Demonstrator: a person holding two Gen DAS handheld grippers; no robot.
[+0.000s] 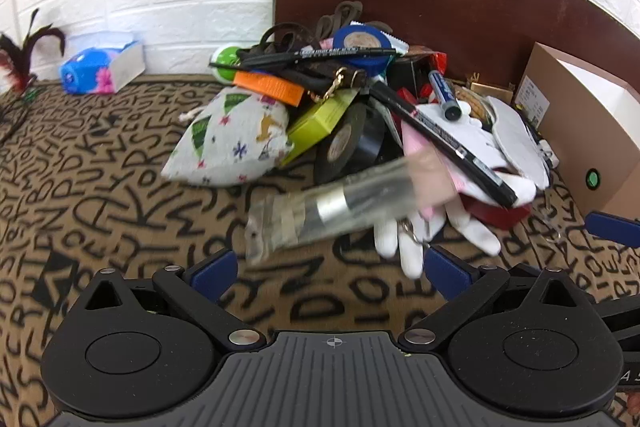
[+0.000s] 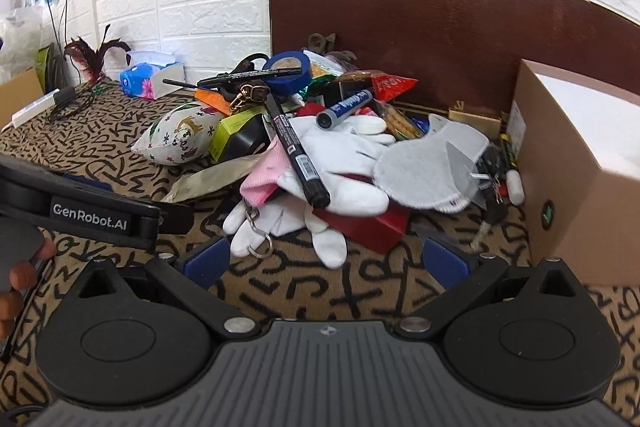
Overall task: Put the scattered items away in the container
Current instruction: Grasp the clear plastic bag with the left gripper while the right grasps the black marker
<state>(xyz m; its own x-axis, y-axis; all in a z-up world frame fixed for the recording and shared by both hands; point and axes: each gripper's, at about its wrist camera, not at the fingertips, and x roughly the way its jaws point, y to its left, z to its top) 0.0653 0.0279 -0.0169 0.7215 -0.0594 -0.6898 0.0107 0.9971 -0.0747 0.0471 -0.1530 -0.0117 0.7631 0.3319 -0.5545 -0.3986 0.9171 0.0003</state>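
Left wrist view shows us both claws released and empty, left claw [image 1: 328, 267] and right claw [image 2: 326, 259], with the heap of scattered items [image 1: 360, 115] just ahead and the cardboard box [image 2: 580, 163] to its right, so we judge nearly everything unsorted.

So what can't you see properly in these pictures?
- Clear packet: motion-blurred in the left view, contents unreadable.
- Cardboard box: its inside is hidden by its own wall, both views.
- Keys: mostly covered by the grey pad, right view.
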